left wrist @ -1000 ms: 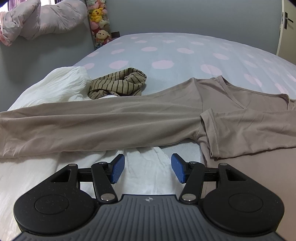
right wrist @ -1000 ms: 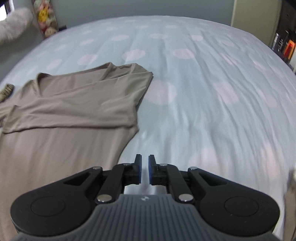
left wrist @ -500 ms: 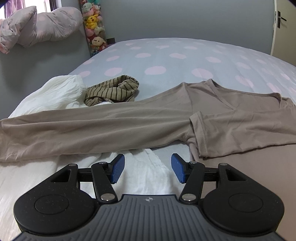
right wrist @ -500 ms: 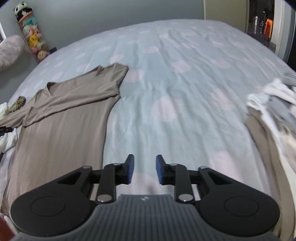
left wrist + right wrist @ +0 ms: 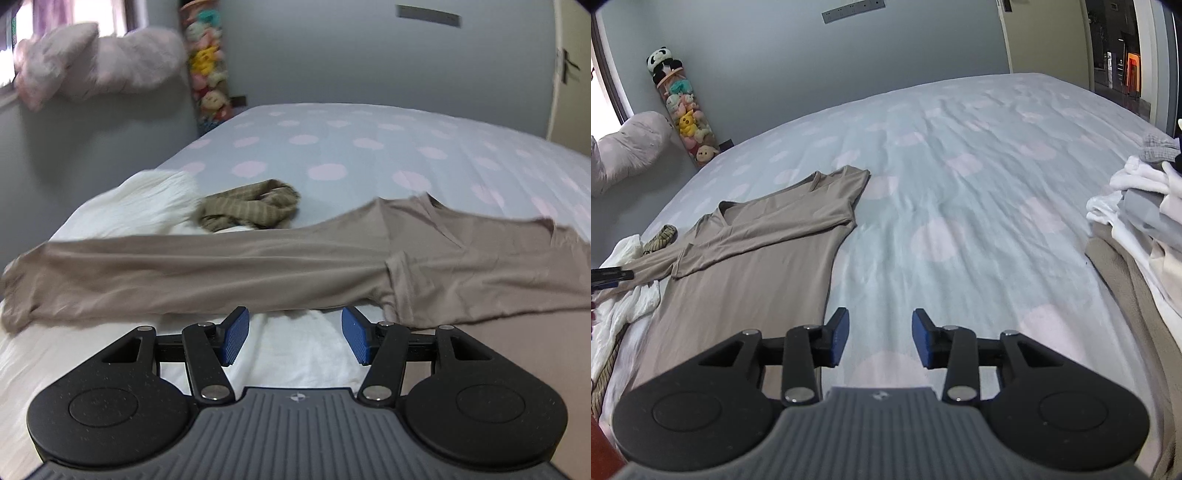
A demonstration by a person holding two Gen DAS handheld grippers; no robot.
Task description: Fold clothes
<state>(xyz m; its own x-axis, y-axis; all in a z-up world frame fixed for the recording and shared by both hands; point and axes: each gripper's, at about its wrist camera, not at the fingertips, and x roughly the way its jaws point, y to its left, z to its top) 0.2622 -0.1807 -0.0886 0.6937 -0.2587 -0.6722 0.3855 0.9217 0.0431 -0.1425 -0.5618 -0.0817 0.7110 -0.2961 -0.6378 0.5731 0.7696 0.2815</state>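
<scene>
The taupe long-sleeved top point(image 5: 738, 273) is spread flat on the bed point(image 5: 960, 192), front up. One sleeve is laid across the chest just below the V-neck. The other sleeve point(image 5: 184, 273) is stretched straight out from the top's shoulder, over a crumpled white garment point(image 5: 295, 343).

The left gripper point(image 5: 295, 338) hangs just short of that outstretched sleeve, near its armpit end, with its jaws released and nothing between them. The right gripper point(image 5: 879, 339) is held beside the top's hem-side edge, above bare sheet, likewise spread apart and empty.

Judging from this layout, the outstretched sleeve is the part left to be brought in. It would best be pinched near its cuff or mid-length, lifted clear of the white garment so that only one layer is taken, and laid across the chest parallel to the sleeve already there. The body should be kept from being dragged.

The top's fabric looks thin, soft and matte, draping with fine ripples, so it is likely to slip and bunch. A striped olive knit point(image 5: 251, 212) lies balled up beyond the outstretched sleeve. A stack of pale clothes point(image 5: 1141, 206) sits well away from the top, at the bed's far side.
</scene>
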